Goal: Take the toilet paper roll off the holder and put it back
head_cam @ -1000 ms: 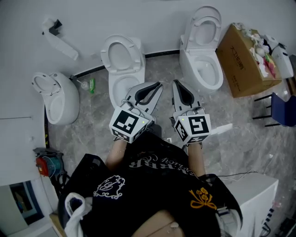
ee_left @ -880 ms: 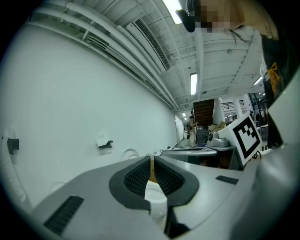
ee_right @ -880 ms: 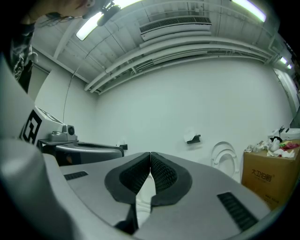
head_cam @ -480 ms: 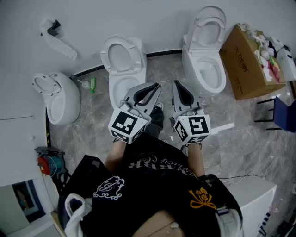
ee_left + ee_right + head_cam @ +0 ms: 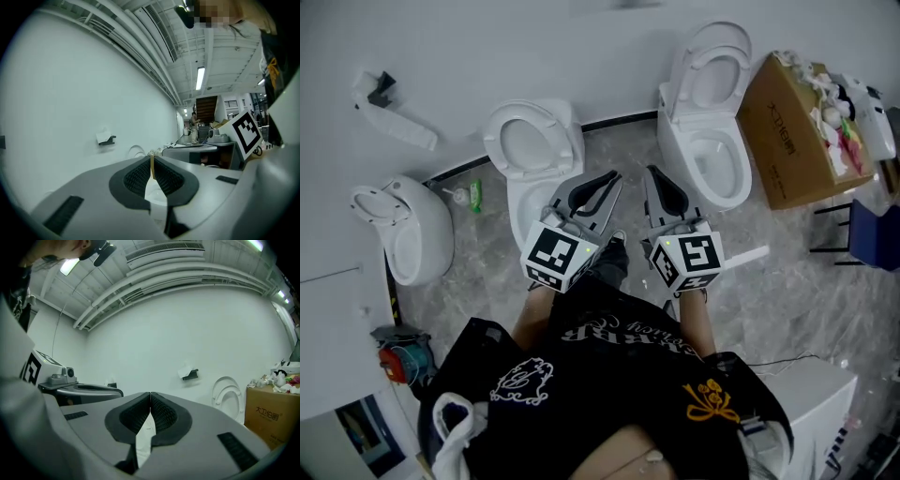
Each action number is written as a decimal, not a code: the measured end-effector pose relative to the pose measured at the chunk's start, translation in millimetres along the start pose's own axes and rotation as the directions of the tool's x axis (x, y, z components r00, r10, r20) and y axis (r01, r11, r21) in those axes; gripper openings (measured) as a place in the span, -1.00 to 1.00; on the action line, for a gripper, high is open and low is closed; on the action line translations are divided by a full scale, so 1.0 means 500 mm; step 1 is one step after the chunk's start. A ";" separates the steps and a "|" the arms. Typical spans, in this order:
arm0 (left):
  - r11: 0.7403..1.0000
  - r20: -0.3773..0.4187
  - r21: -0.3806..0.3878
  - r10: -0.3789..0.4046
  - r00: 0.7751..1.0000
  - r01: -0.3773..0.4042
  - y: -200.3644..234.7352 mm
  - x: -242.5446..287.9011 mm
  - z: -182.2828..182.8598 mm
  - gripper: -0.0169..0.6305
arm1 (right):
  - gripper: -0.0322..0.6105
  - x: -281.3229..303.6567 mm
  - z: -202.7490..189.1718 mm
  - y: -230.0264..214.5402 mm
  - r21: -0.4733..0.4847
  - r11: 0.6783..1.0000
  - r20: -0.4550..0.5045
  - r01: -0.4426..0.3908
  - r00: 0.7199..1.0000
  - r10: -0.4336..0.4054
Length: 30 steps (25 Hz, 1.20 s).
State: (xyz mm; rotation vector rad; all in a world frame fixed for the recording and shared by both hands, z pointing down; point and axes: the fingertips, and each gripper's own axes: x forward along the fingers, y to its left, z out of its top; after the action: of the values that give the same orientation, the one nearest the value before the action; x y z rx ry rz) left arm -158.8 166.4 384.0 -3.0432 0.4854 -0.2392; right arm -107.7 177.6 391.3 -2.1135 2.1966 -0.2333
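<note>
Against the white wall: toilet paper roll [image 5: 185, 371] sits on its black holder [image 5: 192, 376], well apart from both grippers.
Left gripper [image 5: 613, 176]: jaws closed tip to tip, nothing held.
Right gripper [image 5: 649, 172]: jaws pressed together, empty.
Position: both side by side, low over grey floor [image 5: 787, 272].
Ahead: left toilet [image 5: 532, 150], right toilet [image 5: 709, 122].
Far right: cardboard box [image 5: 787, 122].

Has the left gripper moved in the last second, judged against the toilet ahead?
Yes. The left gripper has shifted up and right relative to the middle toilet, towards the wall, in head view.
</note>
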 end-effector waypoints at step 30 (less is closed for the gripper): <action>1.000 0.083 -0.024 -0.013 0.996 0.015 0.419 0.347 0.056 -0.83 | -0.85 0.469 0.084 -0.217 -0.035 0.999 -0.021 0.035 0.999 -0.035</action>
State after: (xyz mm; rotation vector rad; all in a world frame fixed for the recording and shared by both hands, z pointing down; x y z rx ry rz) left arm -55.4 -86.2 365.9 -3.0664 0.4647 -0.1082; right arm -4.1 -62.5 378.8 -2.1792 2.1928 -0.2230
